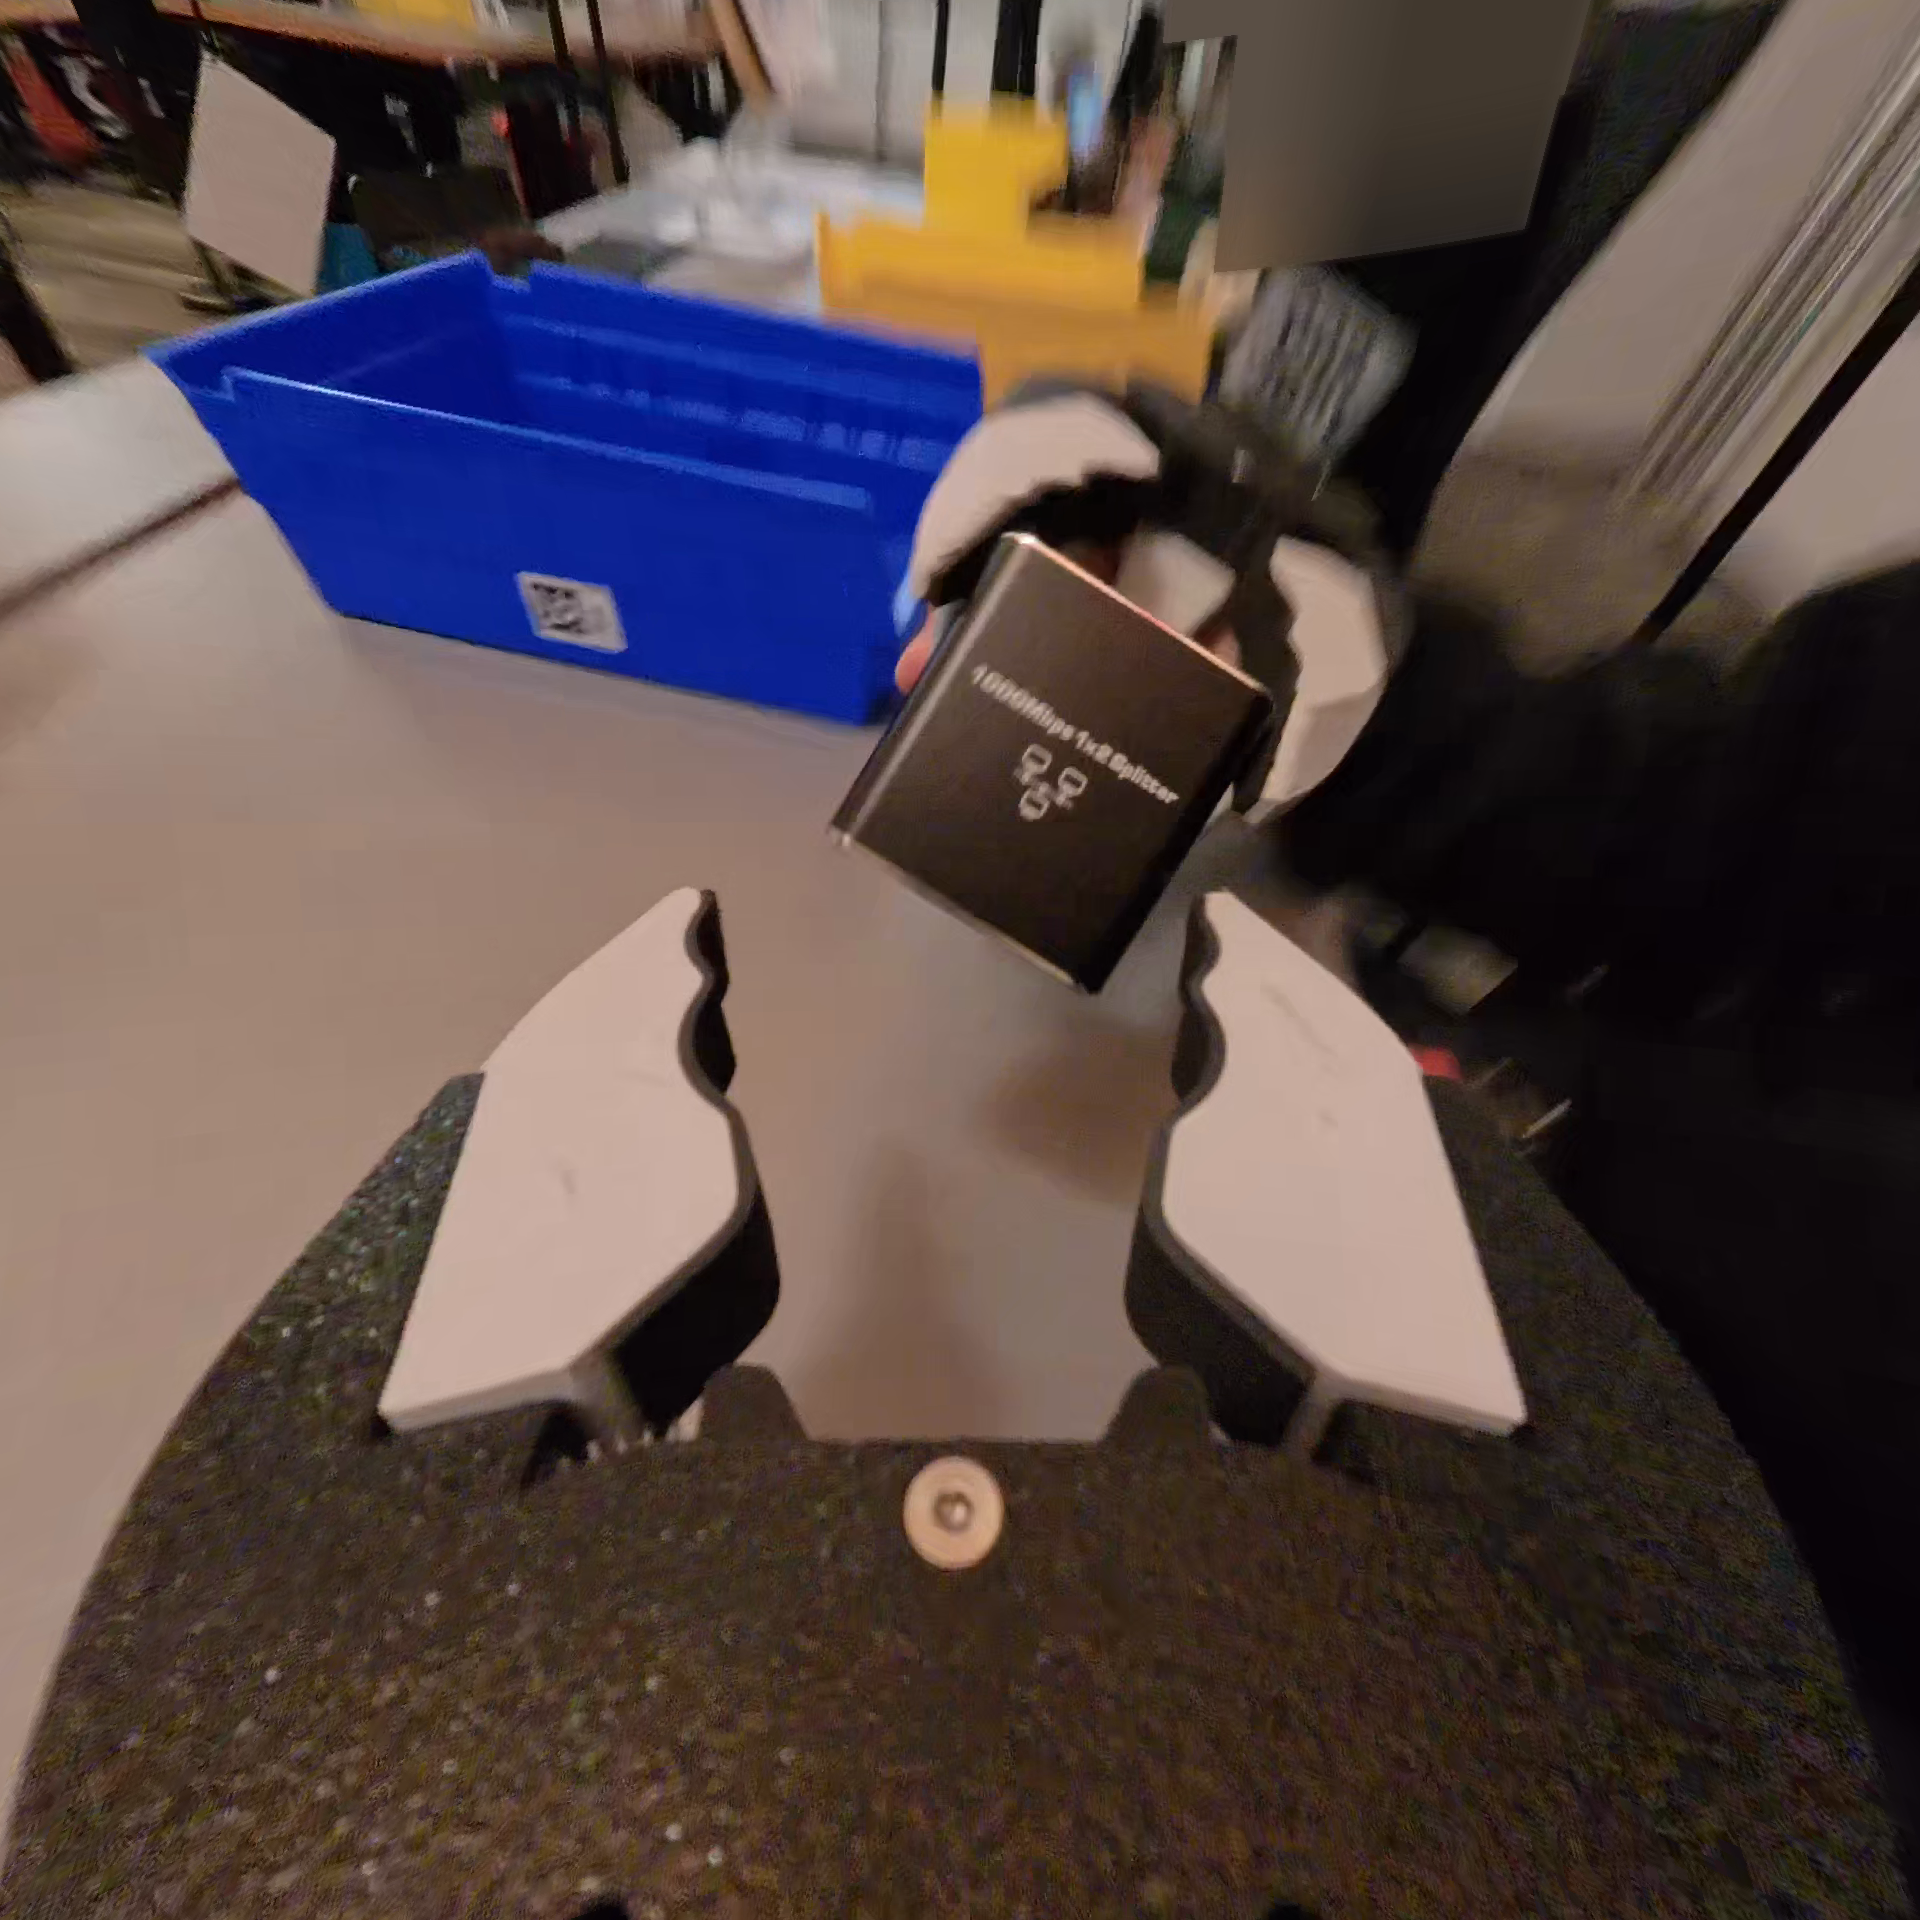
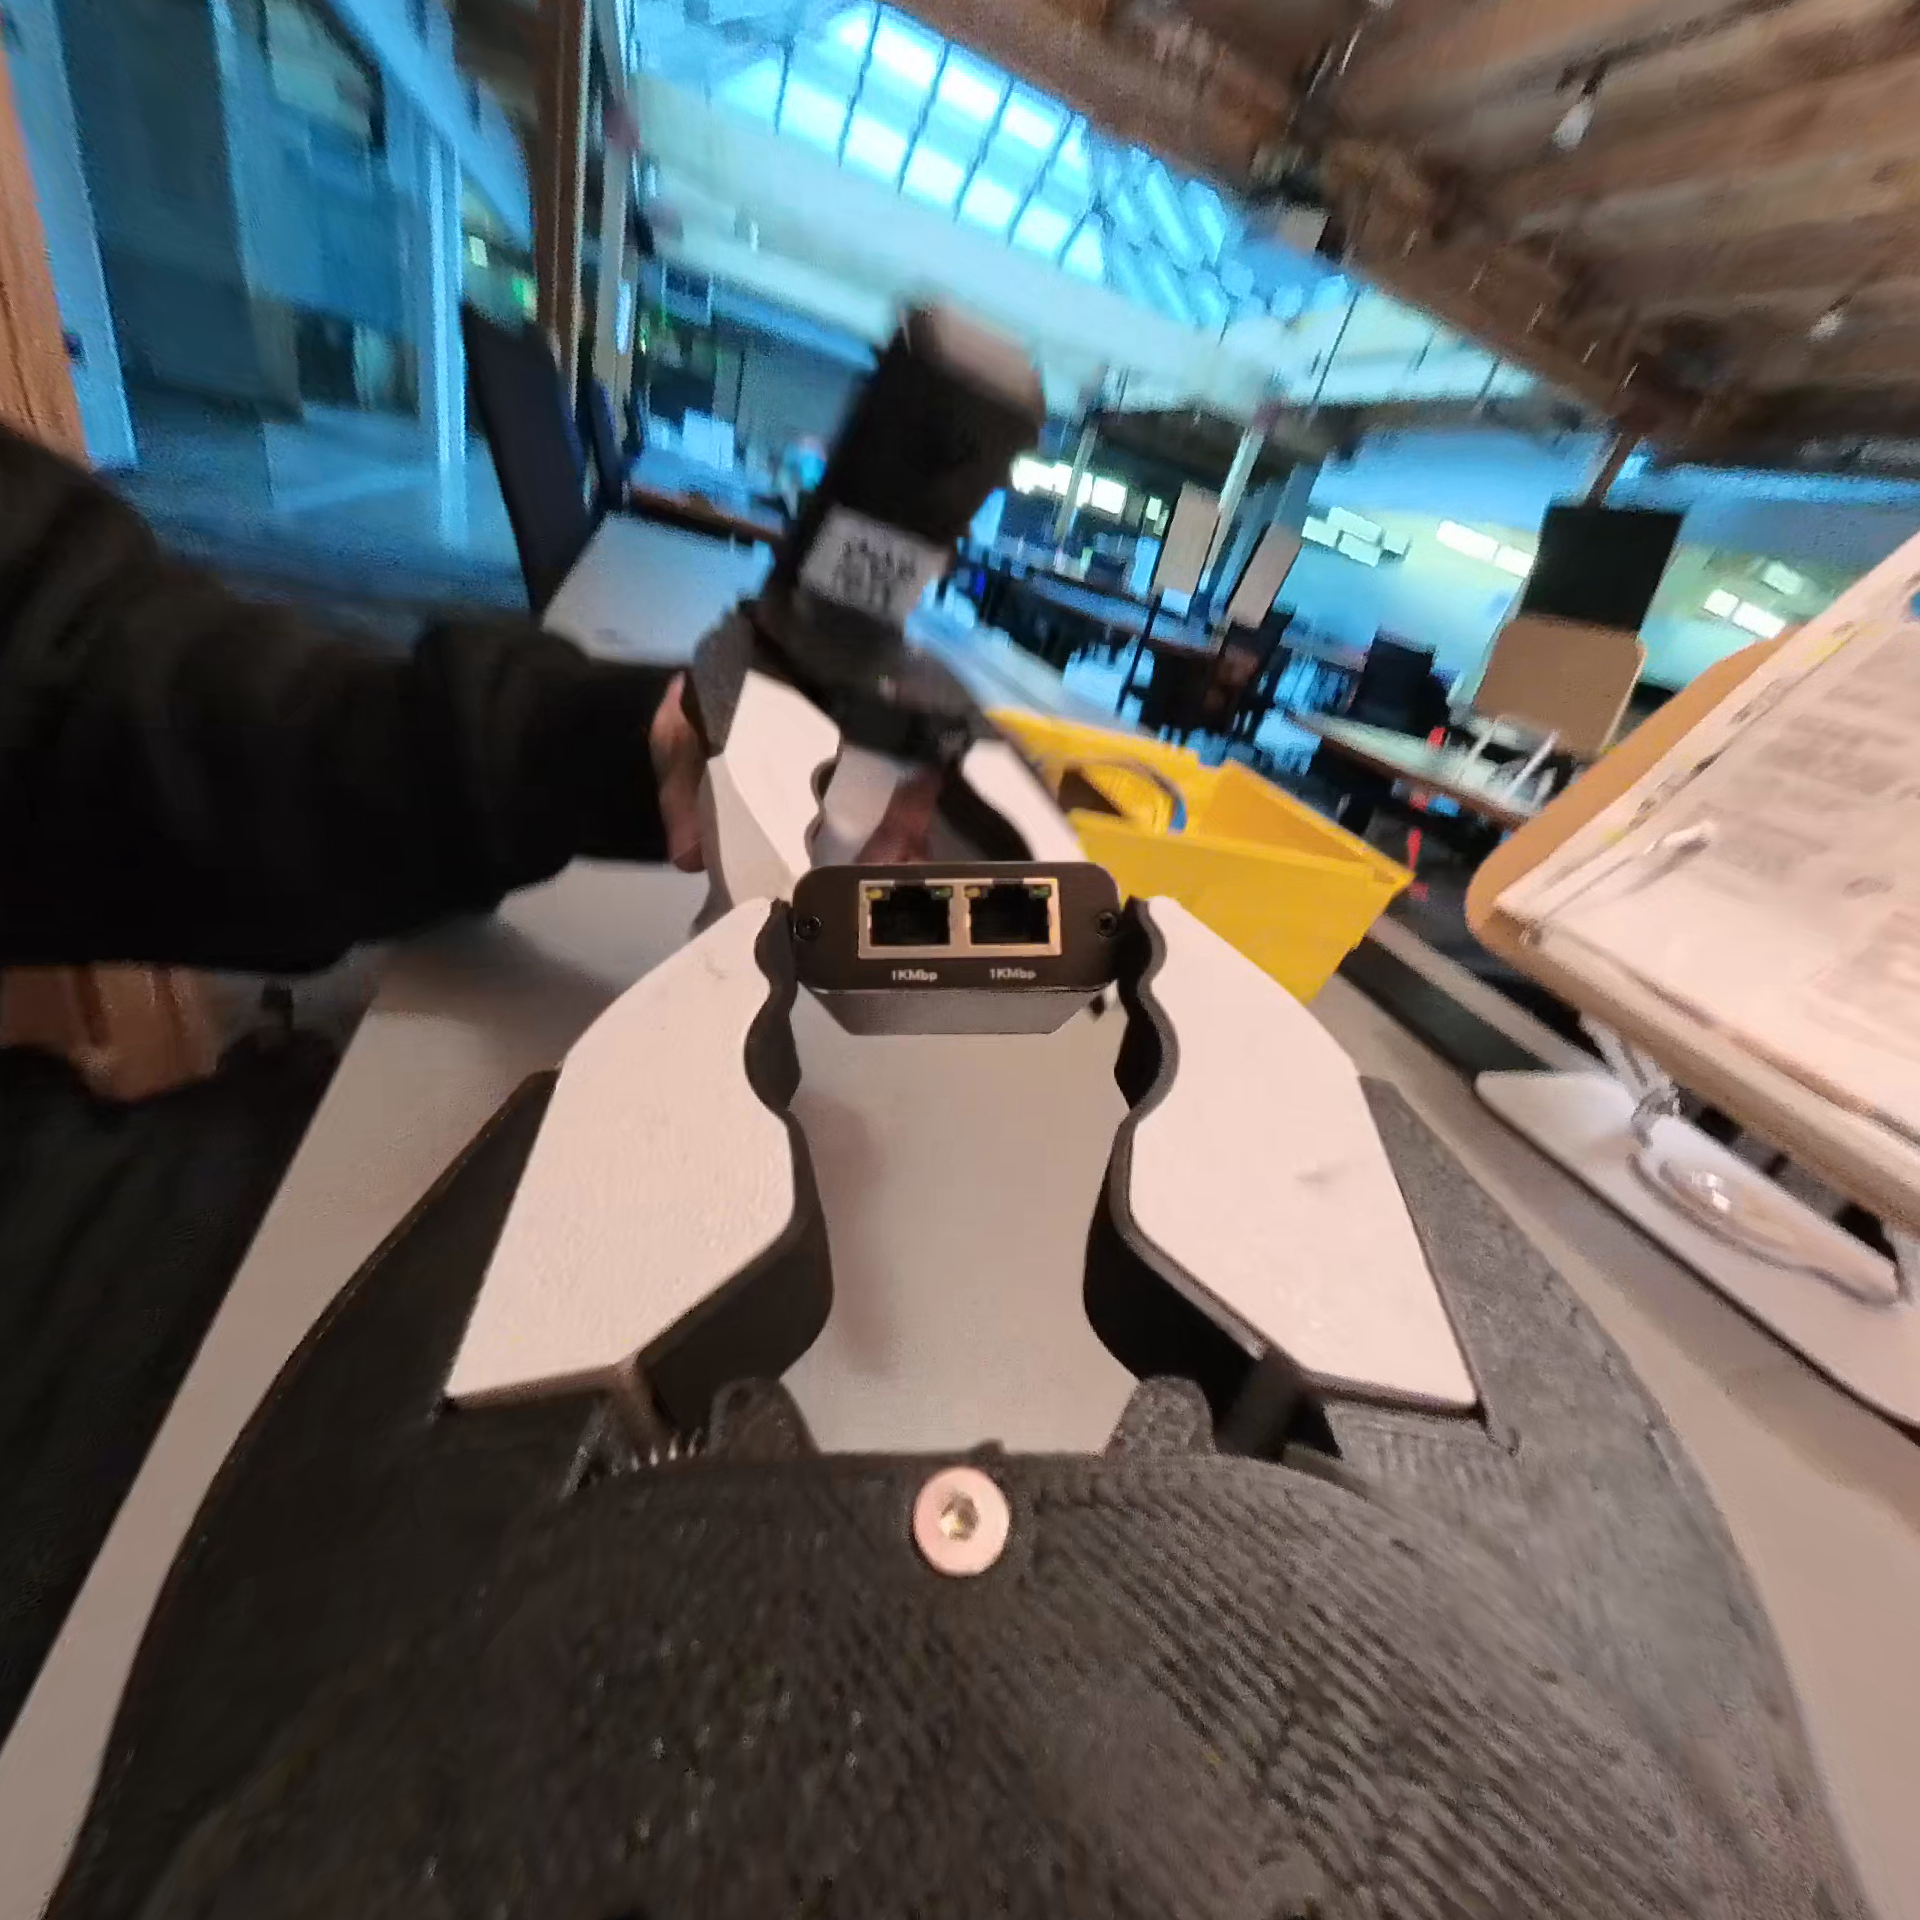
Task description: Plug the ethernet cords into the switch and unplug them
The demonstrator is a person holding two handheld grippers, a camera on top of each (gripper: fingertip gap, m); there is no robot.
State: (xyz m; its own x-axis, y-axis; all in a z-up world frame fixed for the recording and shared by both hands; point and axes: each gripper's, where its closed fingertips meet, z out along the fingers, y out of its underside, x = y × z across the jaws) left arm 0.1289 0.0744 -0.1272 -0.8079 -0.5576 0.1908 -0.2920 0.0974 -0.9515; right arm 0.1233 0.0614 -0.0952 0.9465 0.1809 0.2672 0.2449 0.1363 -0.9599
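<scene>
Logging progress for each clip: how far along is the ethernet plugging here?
Early. Done: the switch is lifted off the table, clamped in the right claw. In hand: it is held out toward the left claw, which is open and holds nothing. Left: both ports facing the right wrist camera are vacant and no cord is clearly in view, so all plugging and unplugging remains.
</scene>
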